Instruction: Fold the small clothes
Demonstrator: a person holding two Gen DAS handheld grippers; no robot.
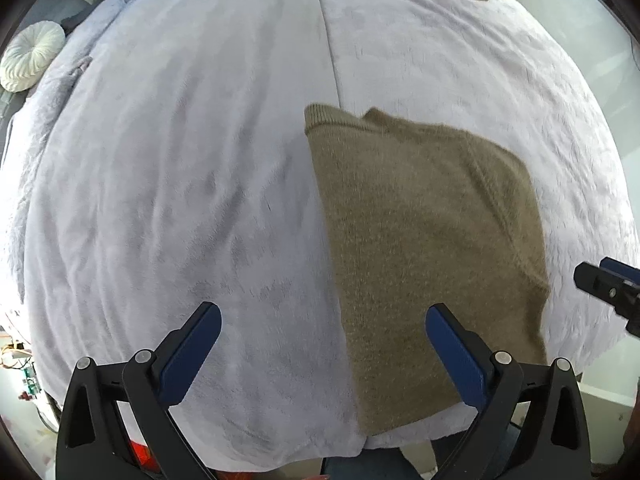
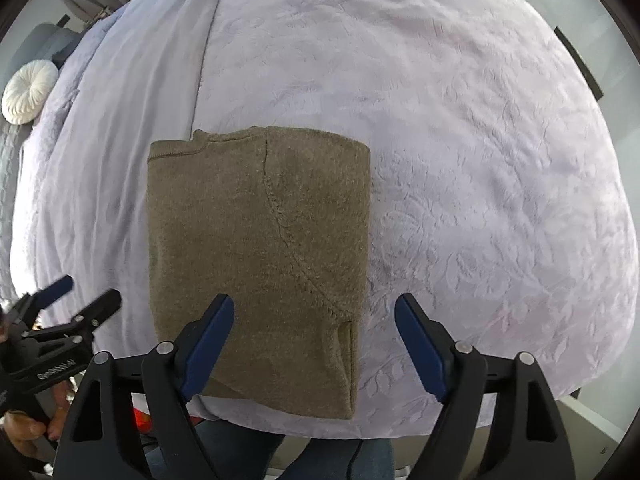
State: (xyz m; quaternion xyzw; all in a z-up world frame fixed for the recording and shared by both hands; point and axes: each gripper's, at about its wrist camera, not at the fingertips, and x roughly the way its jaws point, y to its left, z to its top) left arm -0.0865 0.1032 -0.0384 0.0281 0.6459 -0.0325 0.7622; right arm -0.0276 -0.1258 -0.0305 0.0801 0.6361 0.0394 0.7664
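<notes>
I hold my left hand-held gripper (image 1: pixel 323 330) and right hand-held gripper (image 2: pixel 314 320) spread apart and empty above the folded brown sweater (image 2: pixel 256 248), which lies flat near the bed's (image 2: pixel 480 160) front edge, so the fold rests undisturbed.

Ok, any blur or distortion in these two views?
Left wrist view: the sweater looks soft, smeared along its right edge; the bed cover bulges from the fisheye. Right wrist view: sharper, the sweater's seam reads clearly; same barrel bulge, dark corners.
</notes>
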